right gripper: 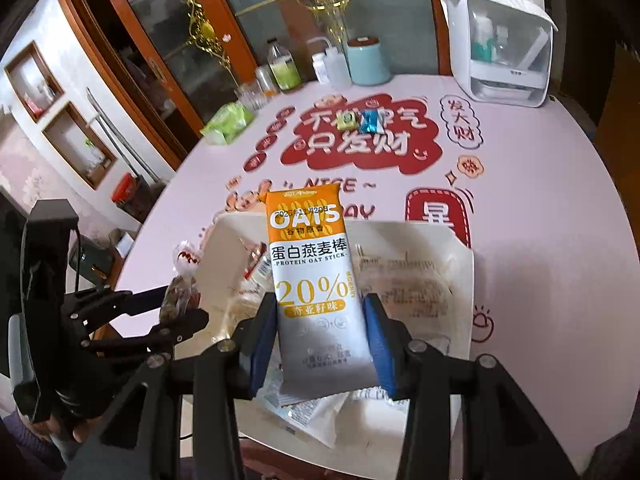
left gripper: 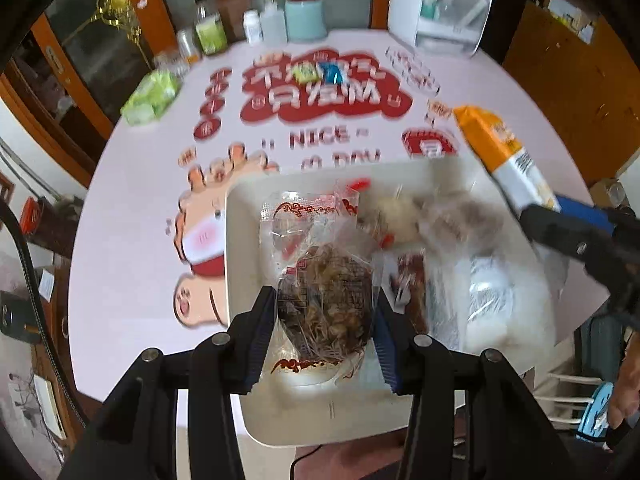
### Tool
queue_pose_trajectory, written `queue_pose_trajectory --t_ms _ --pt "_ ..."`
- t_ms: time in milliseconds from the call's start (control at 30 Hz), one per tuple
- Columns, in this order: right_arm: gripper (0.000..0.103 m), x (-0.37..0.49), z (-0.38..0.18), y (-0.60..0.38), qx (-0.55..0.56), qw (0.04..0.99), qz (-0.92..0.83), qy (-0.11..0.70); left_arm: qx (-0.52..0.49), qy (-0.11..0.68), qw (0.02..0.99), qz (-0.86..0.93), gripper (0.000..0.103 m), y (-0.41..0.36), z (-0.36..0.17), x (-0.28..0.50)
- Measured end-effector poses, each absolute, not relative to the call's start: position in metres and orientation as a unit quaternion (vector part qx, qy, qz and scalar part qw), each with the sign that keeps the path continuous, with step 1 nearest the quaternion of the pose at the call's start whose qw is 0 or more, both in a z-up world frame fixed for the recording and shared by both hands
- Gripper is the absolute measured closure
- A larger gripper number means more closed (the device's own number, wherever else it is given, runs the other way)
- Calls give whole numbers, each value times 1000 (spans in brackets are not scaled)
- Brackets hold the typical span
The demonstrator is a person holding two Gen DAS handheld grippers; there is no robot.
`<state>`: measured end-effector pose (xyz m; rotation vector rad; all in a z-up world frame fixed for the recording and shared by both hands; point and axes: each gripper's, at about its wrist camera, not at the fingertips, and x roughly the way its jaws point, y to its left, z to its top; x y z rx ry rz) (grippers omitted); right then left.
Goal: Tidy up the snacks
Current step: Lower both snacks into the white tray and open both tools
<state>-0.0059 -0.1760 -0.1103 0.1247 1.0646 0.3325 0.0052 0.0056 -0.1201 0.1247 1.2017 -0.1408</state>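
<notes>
My left gripper (left gripper: 326,316) clamps a crinkly snack bag (left gripper: 326,300); my right gripper (right gripper: 320,340) clamps the oat bar (right gripper: 316,280). Both hang over the tray (left gripper: 240,240) beneath: slick wrappers may slip and land askew.

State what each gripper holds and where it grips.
Left gripper: clear packet of dark snack, pinched across its middle. Right gripper: orange-and-white oat stick packet, gripped near its lower white end.

A tray (right gripper: 460,256) sits at the counter's (right gripper: 540,208) near edge, packets piled in it. Two candies (right gripper: 362,120) lie mid-counter behind it. Bottles (right gripper: 284,66) and a dispenser (right gripper: 500,44) line the far edge (wipes (right gripper: 228,122) at far left).
</notes>
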Motion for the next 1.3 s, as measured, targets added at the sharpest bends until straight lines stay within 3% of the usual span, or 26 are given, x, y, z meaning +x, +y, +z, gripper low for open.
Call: queue_pose_trajectory --t_ms 367,433,500,533,1300 --pt "59 -8 -120 -166 53 836 157 523 56 578 812 -59 54 10 -138 0" --pt "59 -7 -122 -166 56 832 157 529 57 578 812 -58 47 9 -137 -1" --pt "59 -6 -125 -167 62 827 158 535 57 573 816 -56 20 10 -135 -2" --pt "59 -6 -125 -167 64 826 158 537 58 569 818 -56 16 10 -132 -3" --pt "58 -4 -119 -162 59 831 168 527 87 545 833 -49 15 3 -117 -2"
